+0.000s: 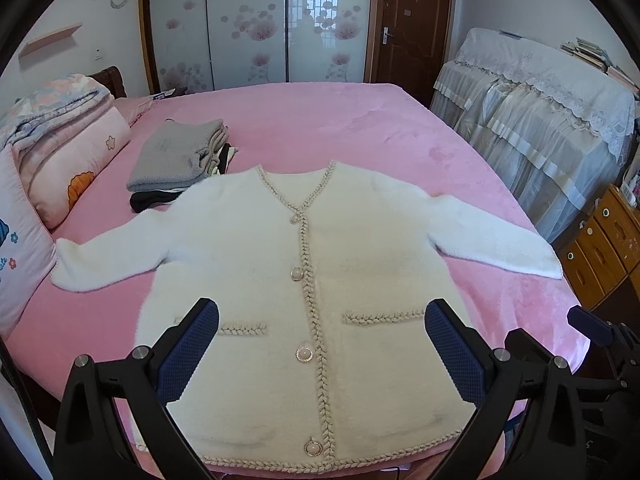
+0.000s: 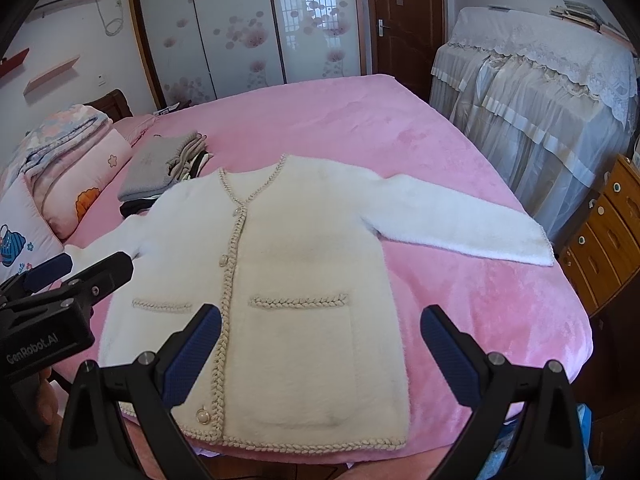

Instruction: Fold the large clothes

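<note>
Cardigan (image 1: 312, 288) lies flat, buttoned, fuzzy, probably soft and limp; best pinched at a cuff or shoulder. Left gripper (image 1: 320, 356) and right gripper (image 2: 320, 356) hover wide, empty.

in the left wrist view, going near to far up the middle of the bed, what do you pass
left gripper, open → white cardigan lying flat → bare pink bedspread → flowered wardrobe doors

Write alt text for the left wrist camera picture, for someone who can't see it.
A white fuzzy cardigan with braided trim lies buttoned and flat on a pink bed, both sleeves spread outward. The open left gripper hovers above its hem, holding nothing. A stack of folded clothes sits beyond the cardigan's shoulder, near pillows.
</note>
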{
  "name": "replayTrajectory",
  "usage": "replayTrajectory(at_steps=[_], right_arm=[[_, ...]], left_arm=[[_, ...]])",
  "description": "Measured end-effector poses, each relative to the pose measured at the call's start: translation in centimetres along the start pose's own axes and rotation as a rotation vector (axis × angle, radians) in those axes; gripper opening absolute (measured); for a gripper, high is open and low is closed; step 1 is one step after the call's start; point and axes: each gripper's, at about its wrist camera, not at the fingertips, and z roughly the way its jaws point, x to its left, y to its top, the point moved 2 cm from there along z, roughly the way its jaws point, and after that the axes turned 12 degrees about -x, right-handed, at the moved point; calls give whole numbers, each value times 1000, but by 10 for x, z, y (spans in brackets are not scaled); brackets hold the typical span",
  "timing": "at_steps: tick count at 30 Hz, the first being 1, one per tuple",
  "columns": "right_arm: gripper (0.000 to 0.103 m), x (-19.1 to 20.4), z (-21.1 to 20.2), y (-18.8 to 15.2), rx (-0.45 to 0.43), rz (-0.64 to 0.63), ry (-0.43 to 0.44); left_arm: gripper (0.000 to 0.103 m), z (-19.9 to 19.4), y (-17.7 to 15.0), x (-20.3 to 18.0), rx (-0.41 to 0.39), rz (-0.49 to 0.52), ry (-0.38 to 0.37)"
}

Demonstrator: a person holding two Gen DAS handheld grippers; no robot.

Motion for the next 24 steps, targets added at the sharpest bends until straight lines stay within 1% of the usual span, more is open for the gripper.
replayTrajectory(at_steps=[3,5,8,16,24], right_arm=[[100,-1,1,0,-1,-1,-4],[100,-3,1,0,-5,3,-11],[100,-9,4,0,-15,6,-20],[99,-16,11,-1,-35,0,10],[95,-24,19,-5,-30,32,53]], left_arm=[[102,2,0,-2,6,-7,-2],[102,6,0,0,21,-28,-15],[102,10,0,0,32,-51,-14],[102,21,-4,-2,44,-56,30],[102,23,-7,-10,24,-32,67]])
